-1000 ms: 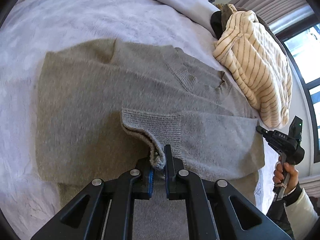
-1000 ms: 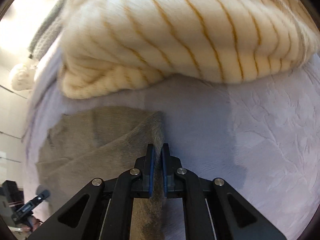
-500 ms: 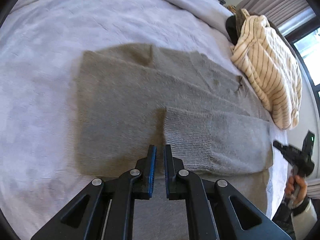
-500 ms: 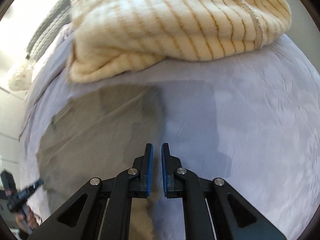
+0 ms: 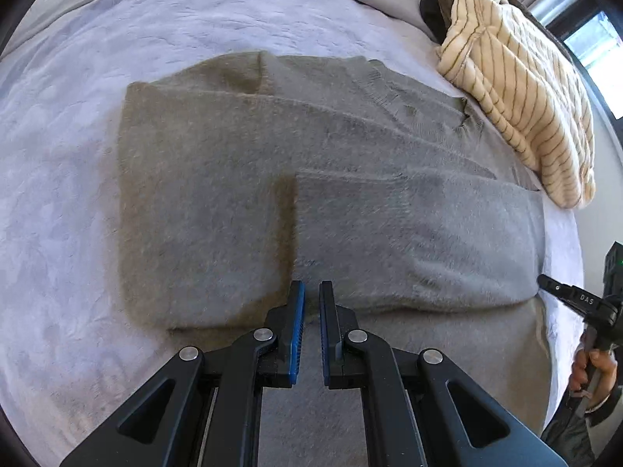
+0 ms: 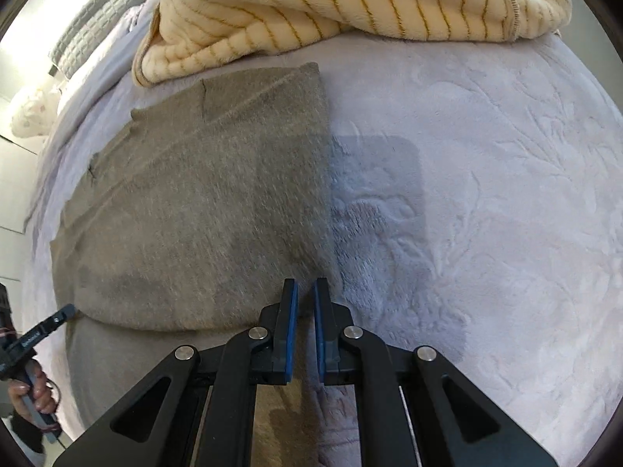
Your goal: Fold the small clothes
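A grey knit sweater (image 5: 241, 179) lies flat on the pale lilac bedspread (image 5: 58, 155), with one sleeve (image 5: 420, 241) folded across its body. My left gripper (image 5: 311, 292) hovers above the sweater near the sleeve's cuff, jaws a narrow gap apart and empty. In the right wrist view the sweater (image 6: 194, 210) lies left of centre with a straight folded edge. My right gripper (image 6: 305, 288) hovers over that edge, jaws a narrow gap apart and empty.
A cream striped blanket (image 5: 518, 78) is bunched at the sweater's far right, and it also shows in the right wrist view (image 6: 331, 11). The bedspread (image 6: 486, 194) stretches to the right. The other handheld gripper (image 5: 576, 303) shows at the bed's edge.
Both grippers let go of the sweater, the left of the sleeve cuff and the right of the side edge, and pulled back and up. The sleeve now lies flat across the body.
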Demonstrator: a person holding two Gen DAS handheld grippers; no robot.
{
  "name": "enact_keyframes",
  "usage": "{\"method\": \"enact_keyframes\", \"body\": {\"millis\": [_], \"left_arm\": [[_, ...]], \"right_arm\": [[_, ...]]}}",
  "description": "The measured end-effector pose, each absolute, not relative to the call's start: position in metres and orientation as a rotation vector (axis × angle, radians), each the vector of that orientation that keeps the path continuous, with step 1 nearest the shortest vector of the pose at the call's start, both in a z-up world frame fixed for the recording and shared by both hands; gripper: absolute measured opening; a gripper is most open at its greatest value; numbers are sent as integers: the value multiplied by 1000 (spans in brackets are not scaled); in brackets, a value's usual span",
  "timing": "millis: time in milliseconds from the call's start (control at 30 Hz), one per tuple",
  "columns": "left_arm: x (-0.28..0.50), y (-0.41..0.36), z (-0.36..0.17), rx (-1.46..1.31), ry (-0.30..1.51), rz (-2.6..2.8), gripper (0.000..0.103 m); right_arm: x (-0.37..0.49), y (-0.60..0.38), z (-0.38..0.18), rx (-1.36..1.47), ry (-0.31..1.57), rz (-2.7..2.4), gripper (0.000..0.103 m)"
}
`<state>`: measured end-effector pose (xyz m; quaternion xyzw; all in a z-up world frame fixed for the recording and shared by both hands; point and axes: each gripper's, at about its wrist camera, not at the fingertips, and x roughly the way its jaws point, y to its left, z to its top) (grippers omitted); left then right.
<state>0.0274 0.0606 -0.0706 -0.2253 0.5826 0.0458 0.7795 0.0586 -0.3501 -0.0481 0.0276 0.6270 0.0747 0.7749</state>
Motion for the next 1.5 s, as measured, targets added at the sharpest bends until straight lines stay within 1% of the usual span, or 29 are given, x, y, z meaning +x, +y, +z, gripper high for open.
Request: {"method": "enact_keyframes", "body": {"millis": [33, 67, 133, 367, 567, 700, 833, 933, 1067, 1133, 1300, 1500], "left_arm": [[25, 62, -71, -479, 1271, 105, 8], [22, 63, -71, -483, 1285, 104, 8], [14, 66, -72, -483, 1309, 120, 8], [-7, 66, -65, -487, 1333, 156, 8], [-10, 58, -59, -463, 1350, 176, 8], [-11, 61, -42, -503, 1289, 177, 8], [4, 59, -32, -507, 1257, 164, 8], [22, 50, -34, -487, 1246, 137, 8], [42, 33, -56, -434, 1305, 147, 8], [44, 27, -64, -417, 1332, 157, 8], [33, 30, -65, -415, 1370, 157, 8], [15, 44, -57, -450, 1366, 194, 8]], "right_arm": [[55, -352, -49, 41, 1370, 126, 21], [54, -354, -49, 50, 1376, 115, 22], [46, -361, -46, 91, 1384, 105, 22], [31, -364, -29, 90, 1391, 104, 22], [26, -342, -30, 104, 1396, 117, 22], [26, -320, -21, 96, 1361, 157, 22], [37, -287, -19, 65, 1338, 234, 22], [44, -257, -26, 49, 1340, 296, 22], [46, -226, -57, 0, 1426, 305, 21], [45, -224, -60, -20, 1430, 299, 21], [39, -235, -48, -10, 1437, 311, 22], [30, -255, -31, 12, 1417, 276, 22]]}}
